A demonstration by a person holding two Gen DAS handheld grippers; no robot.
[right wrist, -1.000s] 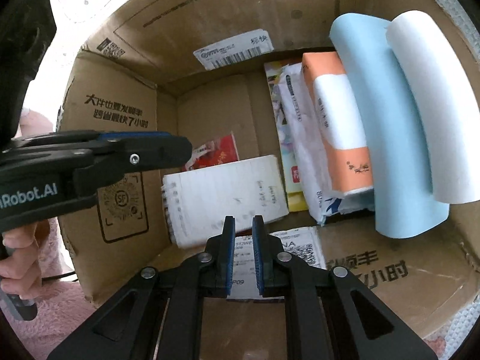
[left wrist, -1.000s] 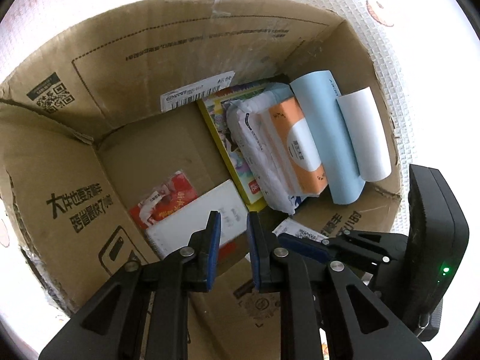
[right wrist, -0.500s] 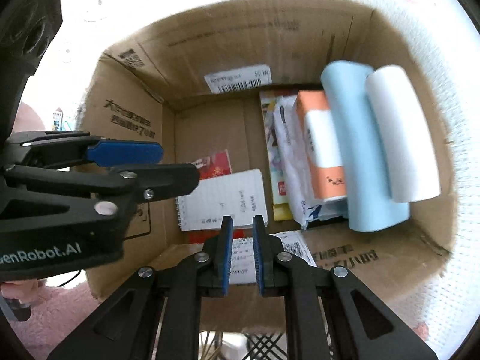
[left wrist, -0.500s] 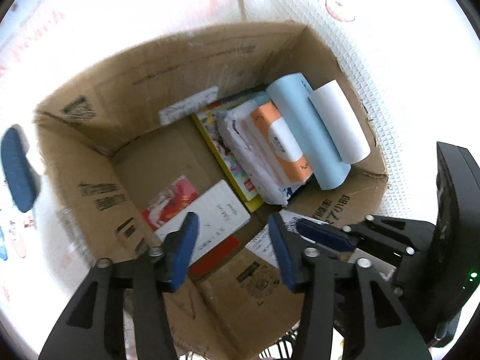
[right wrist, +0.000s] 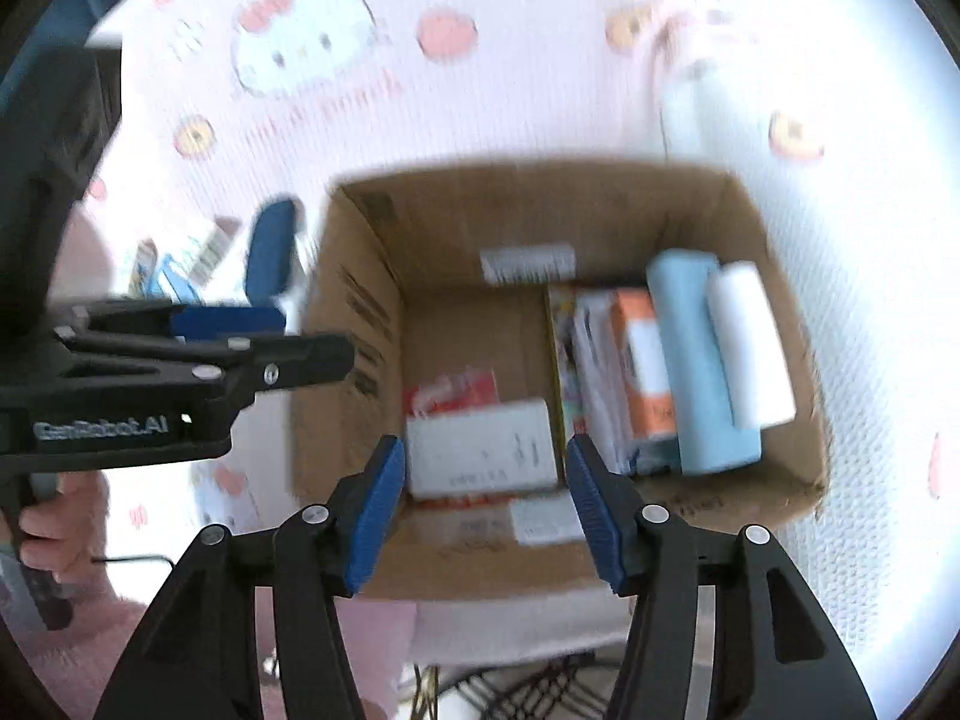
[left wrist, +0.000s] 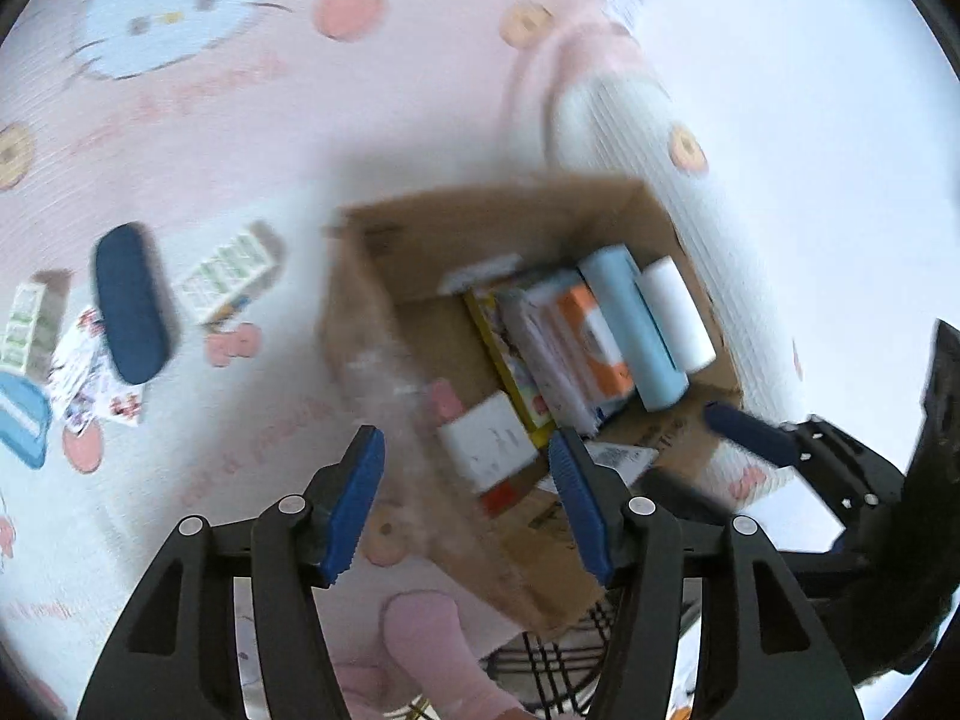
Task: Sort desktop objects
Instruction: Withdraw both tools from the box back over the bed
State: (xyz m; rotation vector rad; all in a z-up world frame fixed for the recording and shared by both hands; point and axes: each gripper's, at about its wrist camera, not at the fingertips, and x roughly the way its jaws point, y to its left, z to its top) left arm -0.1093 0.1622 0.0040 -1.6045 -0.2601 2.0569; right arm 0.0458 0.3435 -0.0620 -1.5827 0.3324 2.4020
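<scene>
An open cardboard box (left wrist: pixel 372 324) (right wrist: pixel 360 312) holds a white notebook (left wrist: pixel 489 441) (right wrist: pixel 480 450), a red packet (right wrist: pixel 456 390), a yellow book (left wrist: pixel 504 354), an orange tissue pack (left wrist: pixel 594 342), a light blue roll (left wrist: pixel 636 330) and a white roll (left wrist: pixel 678 312). Both grippers hover above the box's near side. My left gripper (left wrist: pixel 465 462) is wide apart, its jaws still opening, with nothing between them. My right gripper (right wrist: pixel 485 462) is also opening and empty. The left gripper (right wrist: pixel 270 348) shows side-on in the right wrist view.
To the left of the box, on the pink cartoon-cat cloth (left wrist: pixel 240 90), lie a dark blue oval case (left wrist: pixel 129 306), two green-and-white cartons (left wrist: pixel 231 279), a printed card (left wrist: pixel 90 378) and a light blue item (left wrist: pixel 21 420). A person's hand (right wrist: pixel 42 528) holds the left gripper's handle.
Both grippers have risen out of the box and pulled back, so the box looks smaller. Both sets of jaws have gone from nearly shut to wide apart. The notebook lies in the box.
</scene>
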